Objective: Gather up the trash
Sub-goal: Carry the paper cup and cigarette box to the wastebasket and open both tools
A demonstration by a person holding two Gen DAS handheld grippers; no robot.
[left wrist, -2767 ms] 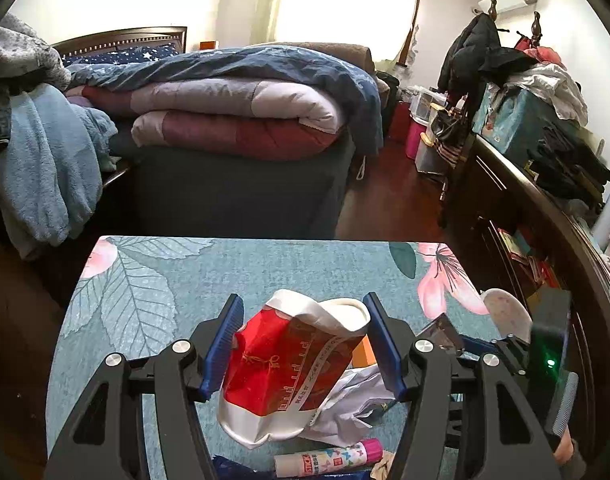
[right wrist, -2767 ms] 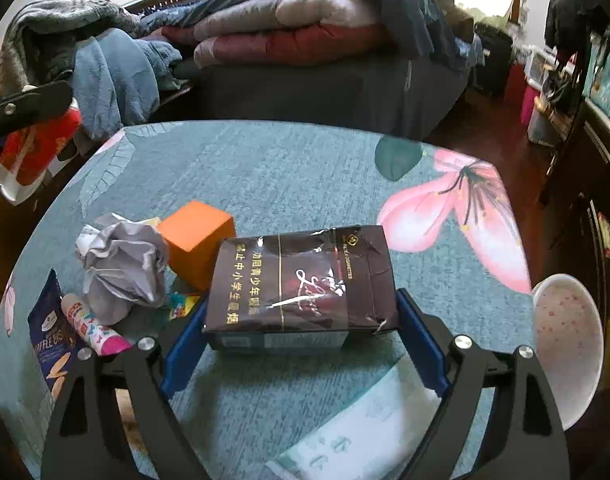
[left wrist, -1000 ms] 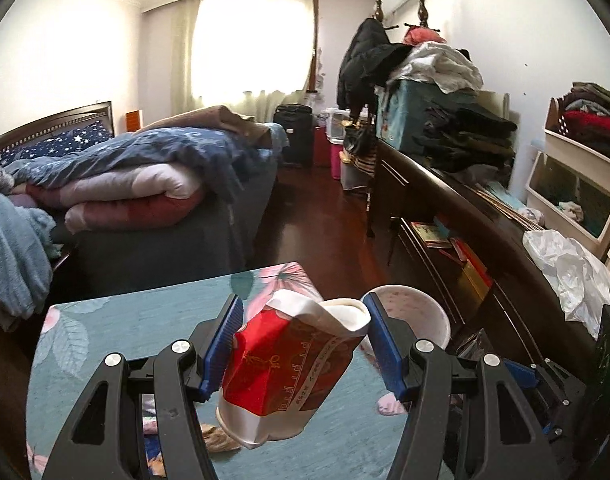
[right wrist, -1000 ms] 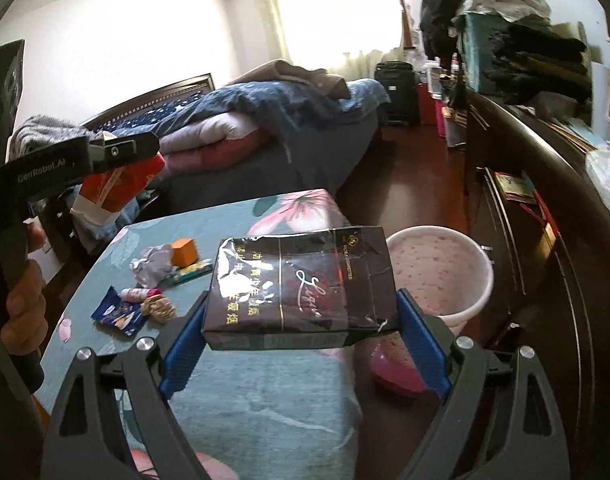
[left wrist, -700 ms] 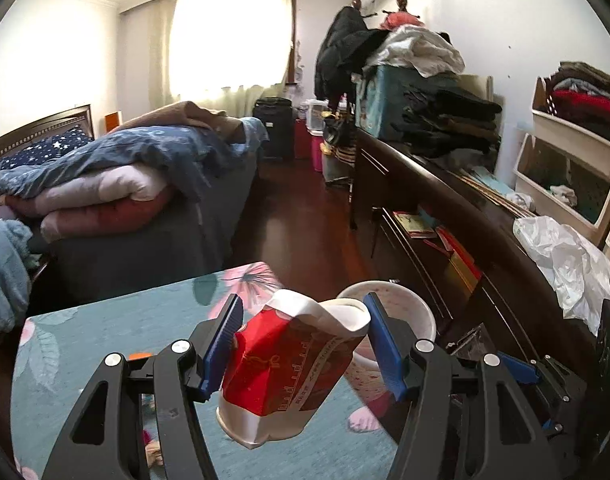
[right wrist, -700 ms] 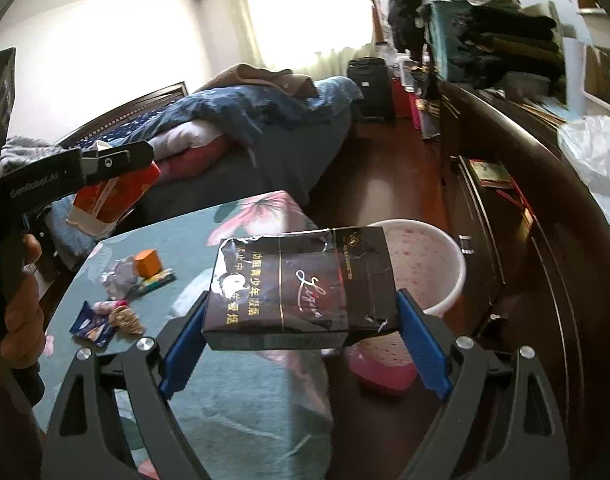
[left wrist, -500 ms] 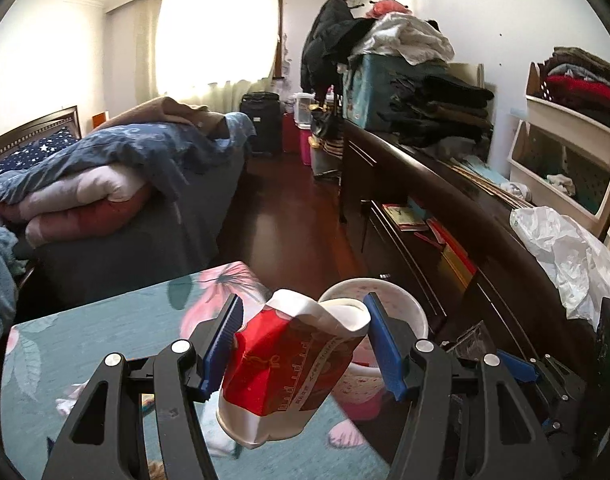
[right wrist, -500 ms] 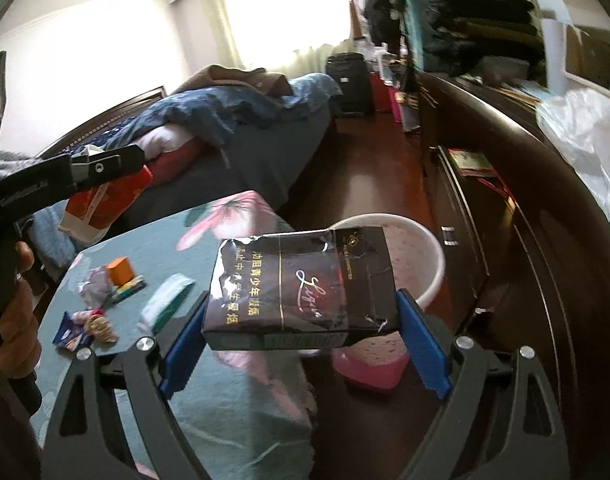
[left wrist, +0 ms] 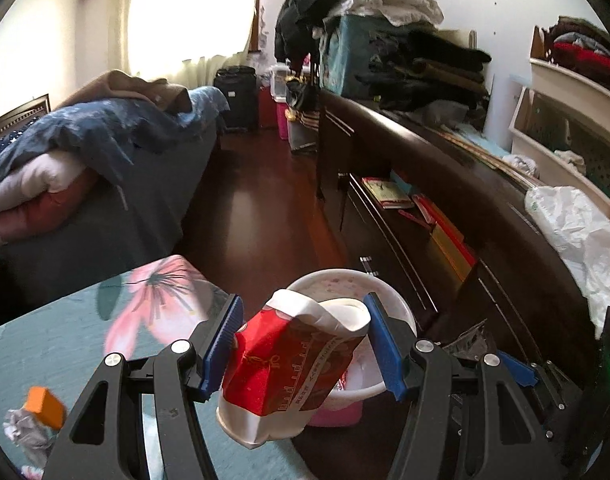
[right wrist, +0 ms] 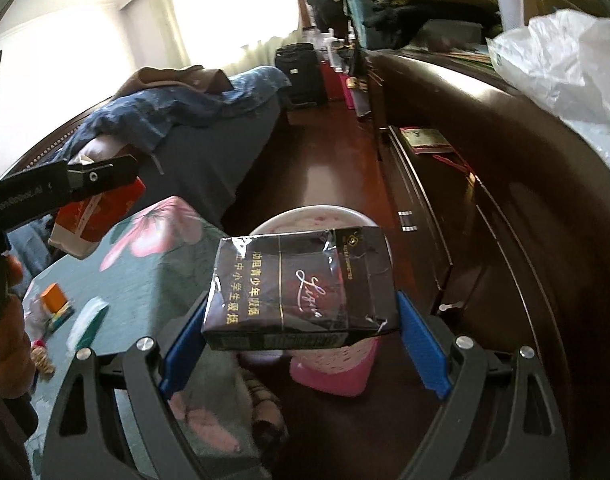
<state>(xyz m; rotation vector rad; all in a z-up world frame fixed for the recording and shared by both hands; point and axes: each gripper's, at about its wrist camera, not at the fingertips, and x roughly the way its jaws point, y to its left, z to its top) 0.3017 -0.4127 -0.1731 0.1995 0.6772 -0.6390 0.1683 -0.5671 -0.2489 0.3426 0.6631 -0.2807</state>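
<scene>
While above pink bin (right wrist: 329, 372) — left gripper (left wrist: 301, 344): crushed cup (left wrist: 289, 368) | right gripper (right wrist: 301, 332): cigarette box (right wrist: 301, 284)

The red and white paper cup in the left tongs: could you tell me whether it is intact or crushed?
Crushed. The red and white paper cup is squashed, its white rim bent out of round between the blue pads of the left tongs.
</scene>
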